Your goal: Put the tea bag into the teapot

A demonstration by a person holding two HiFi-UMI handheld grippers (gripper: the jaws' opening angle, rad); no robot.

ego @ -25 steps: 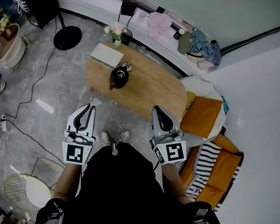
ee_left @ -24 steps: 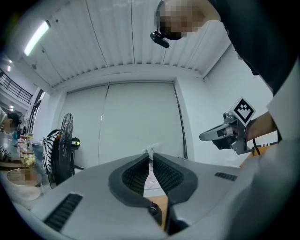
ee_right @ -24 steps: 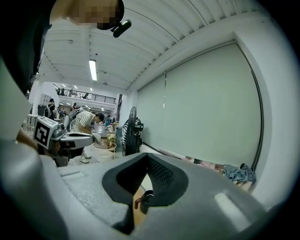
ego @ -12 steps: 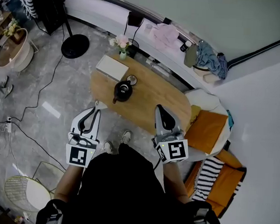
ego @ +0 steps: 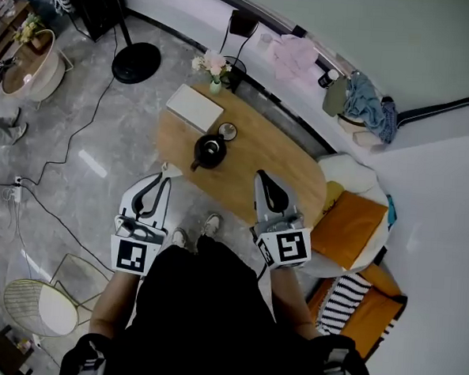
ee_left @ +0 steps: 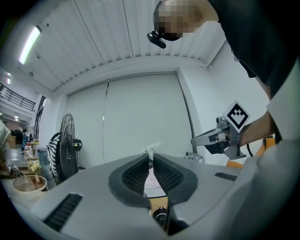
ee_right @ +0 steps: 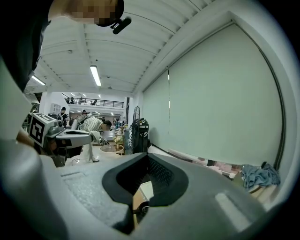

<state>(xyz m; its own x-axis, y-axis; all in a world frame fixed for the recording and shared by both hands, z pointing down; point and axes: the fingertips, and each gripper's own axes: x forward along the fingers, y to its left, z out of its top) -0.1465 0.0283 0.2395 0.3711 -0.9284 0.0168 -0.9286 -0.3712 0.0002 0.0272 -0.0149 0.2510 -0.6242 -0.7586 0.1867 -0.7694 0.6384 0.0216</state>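
The tea bag [ego: 166, 170] (a pale speck) is barely discernible.

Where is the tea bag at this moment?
The tea bag is pinched at the tips of the left tongs, at the head view's left, near the edge of the wooden table by the black teapot.

The surface [ego: 283, 166] is warm tan wood; the teapot [ego: 210, 151] is glossy black, the tea bag [ego: 171, 169] white. The left gripper [ego: 164, 178] and the right gripper [ego: 260, 176] are pale grey with black-lined jaws, and their cubes carry black-and-white square markers. The floor [ego: 85, 174] is grey and marbled, the cushion [ego: 345, 220] is orange, and the cloth [ego: 340, 302] is striped black and white.
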